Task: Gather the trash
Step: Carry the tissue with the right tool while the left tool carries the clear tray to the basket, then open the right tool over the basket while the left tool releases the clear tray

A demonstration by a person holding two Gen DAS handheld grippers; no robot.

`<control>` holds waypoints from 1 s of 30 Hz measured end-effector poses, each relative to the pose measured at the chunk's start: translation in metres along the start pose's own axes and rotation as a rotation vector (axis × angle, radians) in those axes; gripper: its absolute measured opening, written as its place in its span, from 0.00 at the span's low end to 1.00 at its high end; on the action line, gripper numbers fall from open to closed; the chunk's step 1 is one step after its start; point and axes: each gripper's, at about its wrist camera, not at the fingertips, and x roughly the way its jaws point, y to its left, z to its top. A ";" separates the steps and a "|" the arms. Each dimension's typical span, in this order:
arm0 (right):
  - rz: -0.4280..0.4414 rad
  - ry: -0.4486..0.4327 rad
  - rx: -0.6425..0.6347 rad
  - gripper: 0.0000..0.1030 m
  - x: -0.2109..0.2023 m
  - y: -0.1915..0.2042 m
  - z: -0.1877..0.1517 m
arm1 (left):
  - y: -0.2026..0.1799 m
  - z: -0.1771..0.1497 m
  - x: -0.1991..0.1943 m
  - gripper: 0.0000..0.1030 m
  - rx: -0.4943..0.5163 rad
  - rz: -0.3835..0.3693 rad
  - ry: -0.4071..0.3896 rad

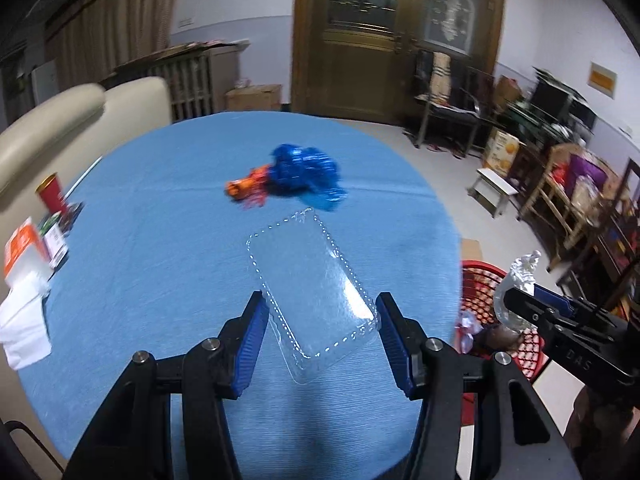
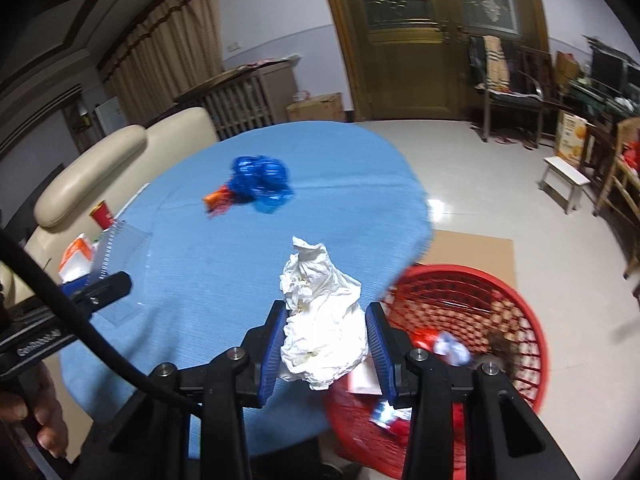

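Note:
A clear plastic tray lid lies on the round blue table; my left gripper is open with its fingers on either side of the lid's near end. My right gripper is shut on a crumpled white tissue and holds it above the table's right edge, beside the red basket. The tissue and the right gripper also show at the right of the left wrist view. A crumpled blue bag and an orange wrapper lie further back on the table.
The red basket on the floor holds several wrappers. A red cup, boxes and white napkins sit at the table's left edge. A beige sofa stands behind. Chairs and shelves line the right wall.

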 end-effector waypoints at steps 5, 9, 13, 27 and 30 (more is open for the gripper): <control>-0.070 0.002 0.049 0.41 -0.008 -0.040 -0.003 | -0.036 0.005 0.002 0.55 0.074 -0.053 -0.001; -0.111 0.007 0.075 0.41 -0.014 -0.065 -0.006 | -0.063 0.009 0.004 0.55 0.129 -0.095 0.000; -0.135 0.018 0.098 0.41 -0.016 -0.083 -0.010 | -0.086 0.013 0.008 0.55 0.176 -0.130 0.000; -0.177 0.057 0.219 0.69 -0.009 -0.133 -0.023 | -0.148 0.014 0.036 0.55 0.285 -0.202 0.052; -0.189 0.037 0.256 0.70 -0.017 -0.148 -0.021 | -0.161 0.012 0.043 0.55 0.305 -0.216 0.073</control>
